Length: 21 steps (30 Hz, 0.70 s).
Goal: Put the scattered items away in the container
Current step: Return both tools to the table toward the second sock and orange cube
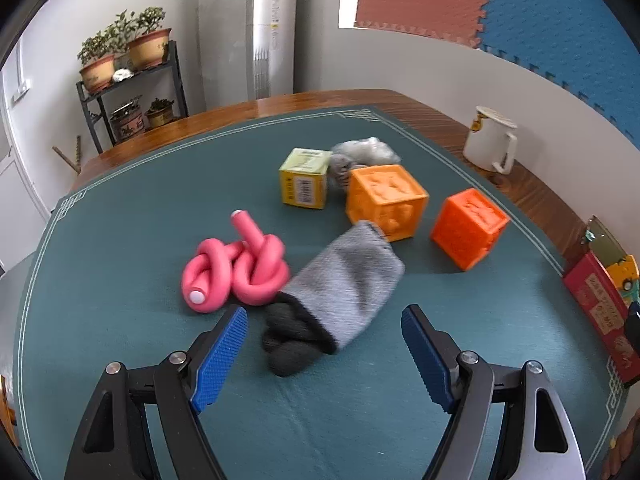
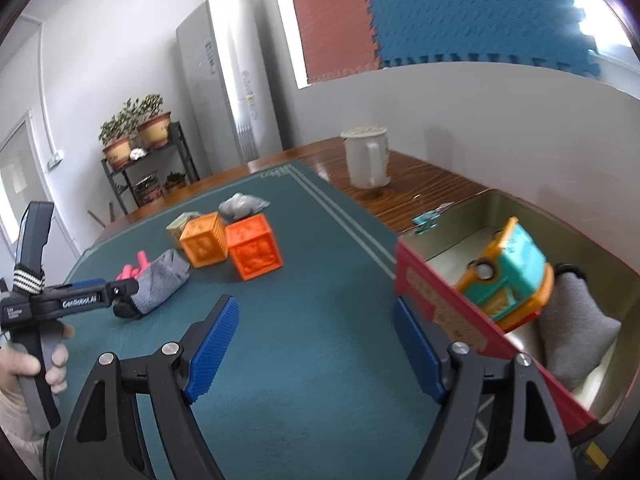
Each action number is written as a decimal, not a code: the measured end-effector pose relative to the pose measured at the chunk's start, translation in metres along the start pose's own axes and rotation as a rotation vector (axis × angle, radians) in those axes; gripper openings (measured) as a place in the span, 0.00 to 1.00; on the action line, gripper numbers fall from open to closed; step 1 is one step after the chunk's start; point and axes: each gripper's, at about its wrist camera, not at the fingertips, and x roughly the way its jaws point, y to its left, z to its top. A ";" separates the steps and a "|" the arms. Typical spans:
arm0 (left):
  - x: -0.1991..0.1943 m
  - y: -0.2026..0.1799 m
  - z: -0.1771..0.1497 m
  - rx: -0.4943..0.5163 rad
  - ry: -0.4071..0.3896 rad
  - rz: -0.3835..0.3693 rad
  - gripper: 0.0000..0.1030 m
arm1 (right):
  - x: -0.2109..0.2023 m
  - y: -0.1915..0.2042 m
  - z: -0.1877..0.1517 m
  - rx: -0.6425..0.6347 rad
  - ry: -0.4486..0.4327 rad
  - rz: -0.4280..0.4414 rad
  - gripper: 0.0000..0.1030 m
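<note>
A grey and black rolled sock (image 1: 340,288) lies on the green mat just ahead of my open left gripper (image 1: 324,328); it also shows in the right wrist view (image 2: 160,282). A knotted pink foam tube (image 1: 236,270), a yellow box (image 1: 305,178), two orange cubes (image 1: 384,200) (image 1: 468,228) and a grey crumpled item (image 1: 366,152) lie beyond. My right gripper (image 2: 314,316) is open and empty, beside the red tin container (image 2: 448,312), which holds a teal and orange toy car (image 2: 508,272) and a grey sock (image 2: 576,336).
A white mug (image 2: 368,158) stands on the wooden table edge (image 2: 424,184) behind the container. The green mat (image 2: 312,360) covers most of the table. A plant shelf (image 1: 132,92) and a tall white air conditioner (image 1: 256,28) stand past the table.
</note>
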 end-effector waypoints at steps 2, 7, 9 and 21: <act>0.008 -0.004 0.001 0.040 0.008 0.001 0.79 | 0.005 0.005 -0.002 -0.009 0.013 0.006 0.80; 0.030 -0.014 0.003 0.140 0.028 0.002 0.79 | 0.017 0.009 -0.004 -0.015 0.037 0.020 0.80; 0.038 -0.018 0.004 0.183 0.036 0.006 0.79 | 0.020 0.009 -0.004 -0.013 0.046 0.023 0.80; 0.062 -0.029 0.006 0.206 0.040 0.040 0.70 | 0.033 -0.005 -0.007 0.026 0.074 0.028 0.80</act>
